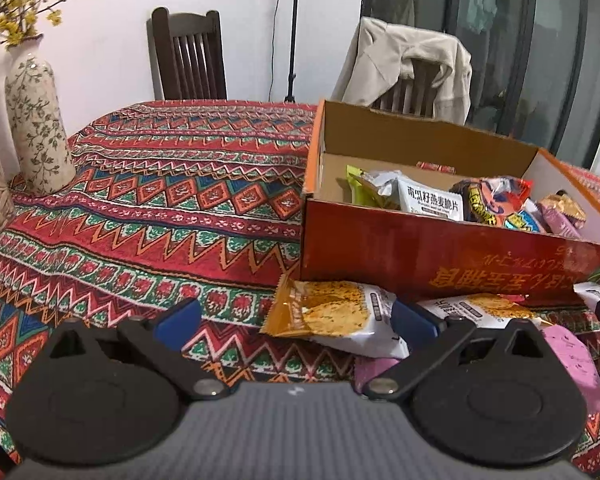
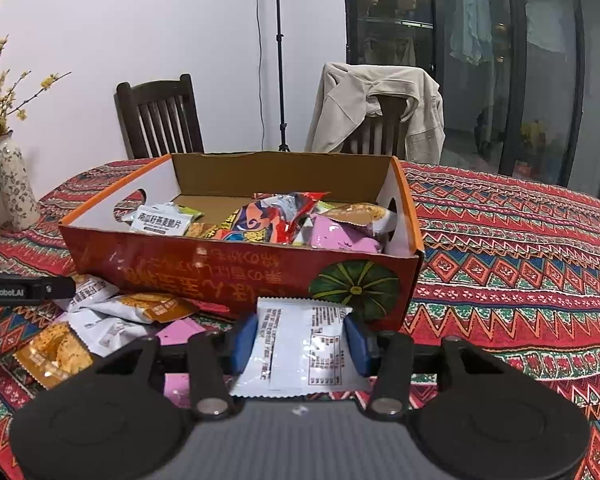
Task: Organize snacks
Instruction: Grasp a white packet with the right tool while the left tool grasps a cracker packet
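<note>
Snacks fill much of the open red cardboard box (image 2: 236, 268) that stands on the surface, which is covered by a patterned red cloth (image 1: 160, 200); inside lie a white packet with dark lettering (image 2: 160, 220), a red and orange bag (image 2: 276, 220) and a pink packet (image 2: 340, 238). More packets lie loose on the cloth just in front of the box: a yellow and white packet (image 1: 328, 316), another white and orange one (image 2: 148, 308) and pink ones partly hidden. The right gripper (image 2: 300, 346) has its jaws closed on a white packet with printed text (image 2: 296, 344), its blue pads pressing both side edges, near the box's front wall. The left gripper (image 1: 296, 322) holds its jaws wide apart with nothing between them, one blue pad touching or just beside the yellow and white packet. A flowered vase (image 1: 36, 128) stands at the cloth's far left.
</note>
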